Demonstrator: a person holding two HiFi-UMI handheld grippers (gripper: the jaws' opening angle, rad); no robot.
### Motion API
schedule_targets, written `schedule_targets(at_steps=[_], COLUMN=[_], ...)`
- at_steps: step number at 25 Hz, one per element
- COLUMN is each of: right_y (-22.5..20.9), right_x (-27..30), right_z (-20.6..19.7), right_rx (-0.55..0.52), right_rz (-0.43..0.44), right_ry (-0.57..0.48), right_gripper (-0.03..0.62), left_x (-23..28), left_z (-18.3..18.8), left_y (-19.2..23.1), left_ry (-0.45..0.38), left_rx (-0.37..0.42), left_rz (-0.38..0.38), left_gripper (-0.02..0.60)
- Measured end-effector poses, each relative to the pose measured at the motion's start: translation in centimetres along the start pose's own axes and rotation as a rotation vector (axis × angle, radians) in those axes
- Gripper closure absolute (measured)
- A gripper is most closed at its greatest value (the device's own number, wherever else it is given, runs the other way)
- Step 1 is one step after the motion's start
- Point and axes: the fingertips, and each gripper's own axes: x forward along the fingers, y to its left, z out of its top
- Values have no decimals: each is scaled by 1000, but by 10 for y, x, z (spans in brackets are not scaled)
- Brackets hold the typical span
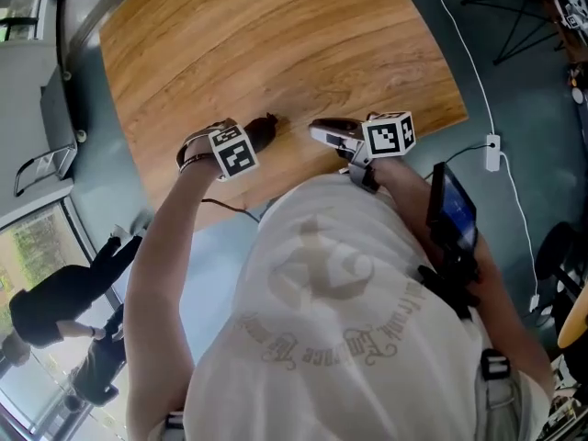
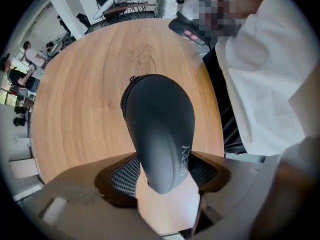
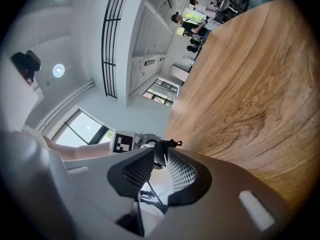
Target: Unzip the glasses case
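A black oval glasses case [image 1: 264, 130] lies on the wooden table [image 1: 276, 44] near its front edge. My left gripper [image 1: 246, 141] points down over the case's near end. In the left gripper view the case [image 2: 160, 129] runs away from me, its zip pull at the far end. My left gripper [image 2: 163, 173] is open, its mesh pads [image 2: 125, 176] close on either side of the case. My right gripper [image 1: 320, 130] lies nearly level, a short way right of the case and aimed at it. My right gripper [image 3: 159, 158] is open by a narrow gap, and the case's zip end [image 3: 165, 147] shows just beyond it.
The table's front edge [image 1: 230, 211] runs just under both grippers, with the person's torso [image 1: 349, 320] close behind. A dark device [image 1: 452, 211] is strapped to the right forearm. A white cable and plug block [image 1: 493, 152] lie on the floor at right. People [image 1: 55, 306] stand at lower left.
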Motion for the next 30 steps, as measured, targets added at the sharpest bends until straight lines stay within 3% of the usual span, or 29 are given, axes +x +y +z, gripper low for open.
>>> schedule_targets(at_steps=[5,11,16,22,26,30], right_y=[-13,-33,-38,-38,-35,-26], right_x=[-12,-47,-45,-28,-16,0], right_z=[6,25,22,15,4,-19], right_rx=[18,53,54,23,-11,-56], right_rz=[-34,-43,-28,-1,7,-3], right_ry=[-52,-69,-21,87,153,216], right_gripper=[505,505,505,505,505,512], left_x=[24,22,9,-13,-30,-36], left_z=[-11,10,-6,-36,-27,-8], left_y=[3,11,14,9,-12,-56], left_ry=[70,74,11,-88,-226,-395], left_rx=[36,-14,-111,-321,-464,-573], left_rz=[-70,-115,-17,145,235,249], left_gripper=[258,244,241,242,271,296])
